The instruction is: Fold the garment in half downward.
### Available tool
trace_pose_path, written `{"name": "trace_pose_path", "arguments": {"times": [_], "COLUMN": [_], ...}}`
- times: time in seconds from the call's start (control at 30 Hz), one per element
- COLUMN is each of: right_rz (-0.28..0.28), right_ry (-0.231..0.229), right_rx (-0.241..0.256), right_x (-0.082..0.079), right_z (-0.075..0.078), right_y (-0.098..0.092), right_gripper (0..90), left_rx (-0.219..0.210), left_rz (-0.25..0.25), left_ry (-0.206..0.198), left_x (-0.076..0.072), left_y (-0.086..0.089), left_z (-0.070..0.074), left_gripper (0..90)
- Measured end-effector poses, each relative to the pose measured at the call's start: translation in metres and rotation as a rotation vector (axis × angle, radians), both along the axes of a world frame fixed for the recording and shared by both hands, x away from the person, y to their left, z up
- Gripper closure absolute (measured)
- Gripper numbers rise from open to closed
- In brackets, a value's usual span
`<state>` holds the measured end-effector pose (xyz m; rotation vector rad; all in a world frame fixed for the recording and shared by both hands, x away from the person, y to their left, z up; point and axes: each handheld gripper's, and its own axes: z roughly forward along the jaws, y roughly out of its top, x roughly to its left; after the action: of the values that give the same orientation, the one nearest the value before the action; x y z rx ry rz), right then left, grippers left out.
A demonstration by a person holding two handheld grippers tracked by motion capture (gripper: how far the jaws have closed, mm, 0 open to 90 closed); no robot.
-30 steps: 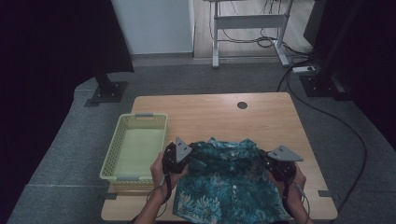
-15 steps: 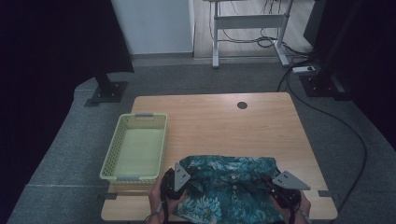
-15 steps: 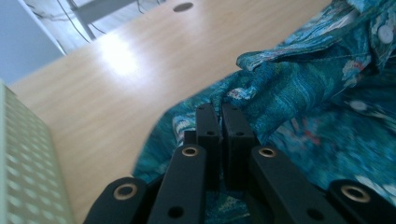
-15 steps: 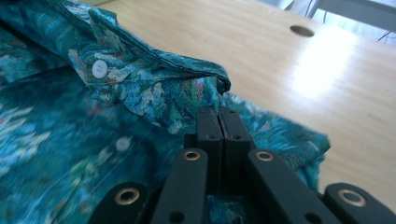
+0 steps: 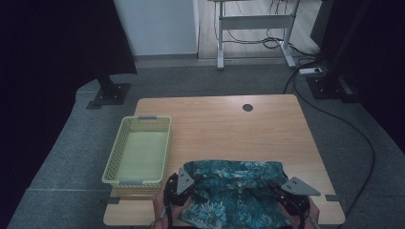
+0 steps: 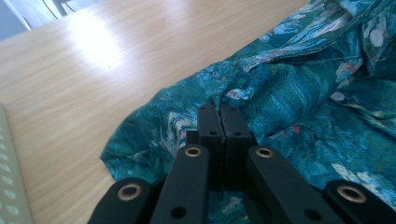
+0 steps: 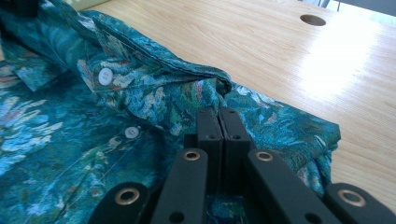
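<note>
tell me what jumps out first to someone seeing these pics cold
The teal floral shirt grabs the eye first, bunched at the near edge of the wooden table. The left claw and right claw each have their jaws pressed shut on its fabric, one at each side. Next comes the pale green basket standing empty on the table's left side, beside the shirt.

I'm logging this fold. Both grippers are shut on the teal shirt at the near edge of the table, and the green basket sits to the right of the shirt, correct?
Not quite. The basket sits to the left of the shirt, as the high view shows. The rest holds: the left gripper and right gripper are both shut on the shirt at the near edge of the table.
</note>
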<state>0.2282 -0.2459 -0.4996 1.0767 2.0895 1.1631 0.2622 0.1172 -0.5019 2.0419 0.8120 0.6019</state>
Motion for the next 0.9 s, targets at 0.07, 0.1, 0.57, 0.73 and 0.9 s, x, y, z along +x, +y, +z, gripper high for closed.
{"name": "trace_pose_path", "arguments": {"times": [0.07, 0.1, 0.57, 0.73, 0.9], "right_rz": [0.004, 0.006, 0.037, 0.033, 0.026], "right_ry": [0.001, 0.000, 0.069, 0.157, 0.206], "right_rx": [-0.001, 0.001, 0.003, -0.008, -0.050], "right_x": [-0.003, -0.004, -0.036, -0.032, -0.022], "right_z": [0.001, 0.001, -0.020, -0.042, -0.053], "right_y": [0.000, 0.000, -0.006, -0.009, -0.007], "right_gripper": [87.1, 87.1, 87.1, 87.0, 87.0], "left_rx": [-0.010, -0.019, 0.011, 0.048, 0.081], "left_rz": [-0.001, -0.004, -0.047, -0.046, -0.038], "left_ry": [0.008, 0.012, 0.077, 0.150, 0.155], "left_x": [-0.002, -0.004, -0.036, -0.032, -0.025], "left_y": [0.001, 0.002, -0.001, -0.005, -0.013], "left_z": [0.000, 0.000, -0.022, -0.044, -0.047], "left_gripper": [89.4, 89.5, 89.5, 89.3, 89.0]}}
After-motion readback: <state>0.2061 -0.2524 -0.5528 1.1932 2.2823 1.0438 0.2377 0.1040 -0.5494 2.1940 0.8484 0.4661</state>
